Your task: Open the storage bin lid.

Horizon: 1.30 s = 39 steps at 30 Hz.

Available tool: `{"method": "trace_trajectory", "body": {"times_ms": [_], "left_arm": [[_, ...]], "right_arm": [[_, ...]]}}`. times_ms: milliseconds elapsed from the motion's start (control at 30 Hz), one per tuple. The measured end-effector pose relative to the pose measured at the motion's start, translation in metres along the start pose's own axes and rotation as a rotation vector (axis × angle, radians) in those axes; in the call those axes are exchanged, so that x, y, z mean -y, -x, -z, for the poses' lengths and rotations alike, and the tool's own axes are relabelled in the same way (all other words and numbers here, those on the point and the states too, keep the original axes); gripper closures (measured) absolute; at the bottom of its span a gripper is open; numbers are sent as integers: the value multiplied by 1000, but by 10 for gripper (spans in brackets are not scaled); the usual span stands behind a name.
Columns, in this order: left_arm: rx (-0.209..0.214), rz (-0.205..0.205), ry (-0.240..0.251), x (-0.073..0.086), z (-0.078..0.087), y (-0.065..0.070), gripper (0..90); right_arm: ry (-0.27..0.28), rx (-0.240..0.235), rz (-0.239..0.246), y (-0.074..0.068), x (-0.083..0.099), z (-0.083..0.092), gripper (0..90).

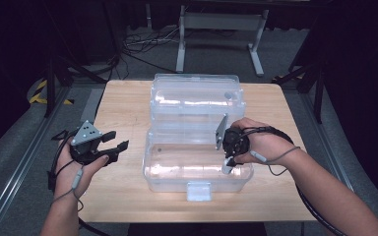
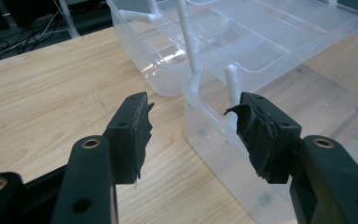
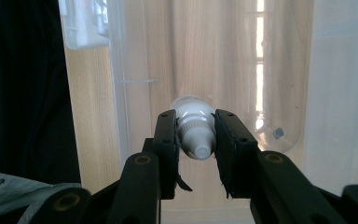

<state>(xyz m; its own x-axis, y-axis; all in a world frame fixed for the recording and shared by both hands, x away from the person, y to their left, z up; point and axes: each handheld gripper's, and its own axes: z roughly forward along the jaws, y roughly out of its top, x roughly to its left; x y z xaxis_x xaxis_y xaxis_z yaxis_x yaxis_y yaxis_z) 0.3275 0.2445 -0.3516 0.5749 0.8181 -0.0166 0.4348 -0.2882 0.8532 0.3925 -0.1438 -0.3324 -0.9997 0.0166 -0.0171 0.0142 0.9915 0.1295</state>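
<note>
The right gripper (image 1: pixel 230 164) points down into the near right part of the clear plastic storage box (image 1: pixel 197 183), its jaws clamped on a small white bottle (image 3: pixel 195 130); in the right gripper view the pads press both sides of the bottle's ribbed neck, nozzle pointing back toward the camera. The box sits mid-table with its hinged lid (image 1: pixel 195 96) thrown open on the far side, and its floor below the bottle looks bare. The left gripper (image 1: pixel 110 146) is held over the wooden table (image 1: pixel 123 103) left of the box, jaws apart with nothing between them, just short of the box's near left corner. Judgement: the step in hand is setting the bottle inside the box. To do it well, lower until the bottle's base meets the floor, keep clear of the right wall, then release without dragging it over. The left gripper could steady the box rim if it shifts.
</note>
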Motion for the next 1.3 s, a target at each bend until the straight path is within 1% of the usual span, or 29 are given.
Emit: {"method": "trace_trajectory", "body": {"times_ms": [200, 267, 367, 567, 633, 667, 733, 800, 867, 1300], "left_arm": [[1, 0, -2, 0, 0, 0, 446], [1, 2, -1, 0, -1, 0, 446], [1, 1, -3, 1, -2, 0, 446], [3, 0, -8, 1, -3, 0, 443], [5, 1, -5, 1, -3, -1, 443], [5, 3, -5, 1, -3, -1, 440], [2, 7, -5, 2, -3, -1, 439], [10, 9, 0, 2, -4, -2, 437], [9, 8, -2, 2, -4, -2, 433], [11, 4, -10, 2, -4, -1, 428]], "right_arm": [[-9, -20, 7, 0, -1, -12, 713], [-12, -28, 2, 0, 0, -18, 713], [-14, -39, 11, 1, 0, -25, 713], [-17, -52, 13, 1, 0, -35, 713], [-21, -48, 17, 1, -1, -36, 713], [-21, -53, 18, 0, -1, -40, 713], [-22, -54, 18, 0, -1, -41, 713], [-27, -51, 24, 1, -1, -43, 713], [-29, -52, 16, 0, -2, -45, 713], [-53, -51, 22, -1, -3, -54, 713]]}}
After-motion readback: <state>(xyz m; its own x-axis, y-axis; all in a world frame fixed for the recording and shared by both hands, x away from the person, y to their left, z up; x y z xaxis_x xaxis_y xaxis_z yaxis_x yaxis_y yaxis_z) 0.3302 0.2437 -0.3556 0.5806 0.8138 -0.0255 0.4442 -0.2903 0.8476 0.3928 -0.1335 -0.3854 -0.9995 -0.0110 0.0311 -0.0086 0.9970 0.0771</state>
